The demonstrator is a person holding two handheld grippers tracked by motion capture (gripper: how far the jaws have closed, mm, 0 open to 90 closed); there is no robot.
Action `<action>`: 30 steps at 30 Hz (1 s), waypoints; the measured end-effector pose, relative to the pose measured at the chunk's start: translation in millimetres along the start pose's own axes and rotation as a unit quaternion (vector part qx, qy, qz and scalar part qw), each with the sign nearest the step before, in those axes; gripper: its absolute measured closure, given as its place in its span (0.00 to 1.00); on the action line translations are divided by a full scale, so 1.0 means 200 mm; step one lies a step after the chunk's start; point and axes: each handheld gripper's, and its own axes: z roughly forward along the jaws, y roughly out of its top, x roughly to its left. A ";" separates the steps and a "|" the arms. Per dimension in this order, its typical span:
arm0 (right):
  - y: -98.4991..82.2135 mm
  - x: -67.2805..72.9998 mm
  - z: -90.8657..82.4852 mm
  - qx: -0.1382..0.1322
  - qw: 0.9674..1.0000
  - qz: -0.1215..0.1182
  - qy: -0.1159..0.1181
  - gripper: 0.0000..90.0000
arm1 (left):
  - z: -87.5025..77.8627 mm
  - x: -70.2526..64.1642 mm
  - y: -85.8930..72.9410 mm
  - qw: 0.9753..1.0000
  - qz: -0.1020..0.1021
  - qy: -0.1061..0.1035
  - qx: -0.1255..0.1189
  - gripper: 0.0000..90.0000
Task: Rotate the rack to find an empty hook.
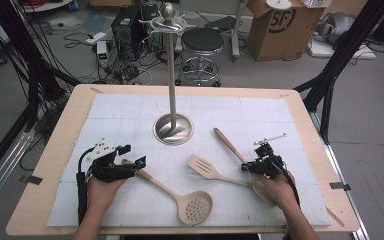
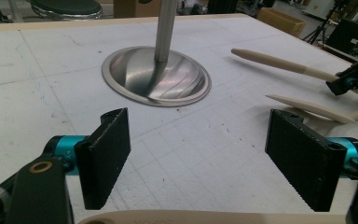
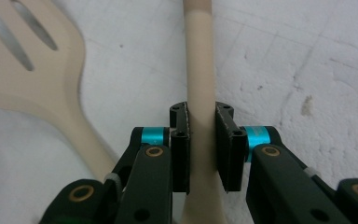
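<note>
My right gripper [image 3: 201,126] is shut on the straight handle of a long beige utensil [image 3: 199,56], both pads pressing its sides. From above, that gripper [image 1: 249,164] sits at mid-handle of the utensil [image 1: 227,142], whose head lies under the hand. My left gripper [image 1: 133,155] is open, its jaws set wide either side of the beige skimmer's handle [image 1: 155,182]; the skimmer's perforated bowl [image 1: 196,207] lies near the front edge. In the left gripper view the gripper [image 2: 205,154] holds nothing, and the skimmer handle [image 2: 214,217] crosses beneath it.
A metal utensil stand rises mid-table on a round base [image 1: 173,131], with a tall pole [image 1: 172,75] and hooks on top. A beige slotted spatula [image 1: 202,166] lies between the two hands, close to the right gripper. A white mat [image 1: 260,115] covers the wooden table.
</note>
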 end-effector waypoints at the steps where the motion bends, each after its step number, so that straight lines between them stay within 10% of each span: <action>1: 0.00 0.00 -0.01 -0.004 1.000 -0.001 0.004 0.87 | 0.00 0.00 0.00 1.000 0.001 0.000 0.000 0.25; 15: 0.24 0.15 -0.19 -0.099 0.994 -0.042 0.015 0.87 | 0.00 0.01 0.00 1.000 -0.001 -0.001 -0.005 0.25; 30: 0.44 0.29 -0.34 -0.224 0.971 -0.071 0.044 0.87 | 0.00 0.01 0.00 1.000 -0.002 -0.003 -0.007 0.26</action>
